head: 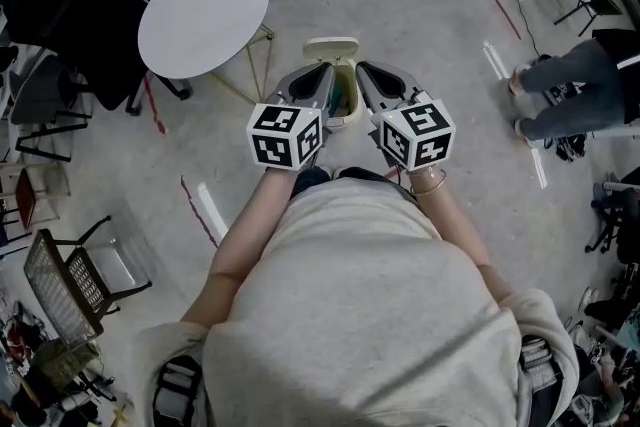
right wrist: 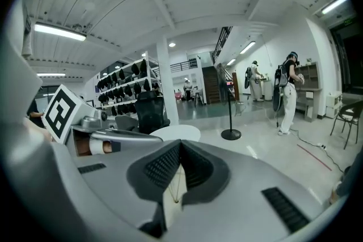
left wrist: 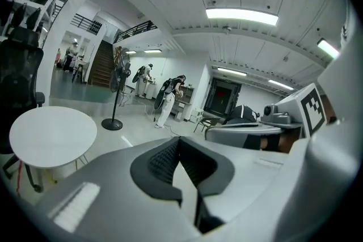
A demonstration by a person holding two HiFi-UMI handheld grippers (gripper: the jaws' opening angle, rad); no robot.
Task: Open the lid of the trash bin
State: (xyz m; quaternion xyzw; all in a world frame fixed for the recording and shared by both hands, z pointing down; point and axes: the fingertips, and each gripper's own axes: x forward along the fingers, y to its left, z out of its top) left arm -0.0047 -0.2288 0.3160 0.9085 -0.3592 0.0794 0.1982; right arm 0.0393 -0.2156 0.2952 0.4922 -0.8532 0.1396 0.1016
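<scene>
Left gripper [head: 318,75] and right gripper [head: 371,73] hold their jaws clenched on nothing; the bin [head: 332,49] stands below, between them.

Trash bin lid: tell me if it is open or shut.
Open, apparently: the cream plastic trash bin shows a dark interior, its lid tipped back on the far side.

Small cream plastic trash bin [head: 346,120] standing upright on the grey concrete floor [head: 420,5], just above centre of the head view. Its rounded-rectangle cream lid [head: 332,49] looks flipped up at the bin's far edge, so you see straight down into the dark inside, with something teal-ish in there.
</scene>
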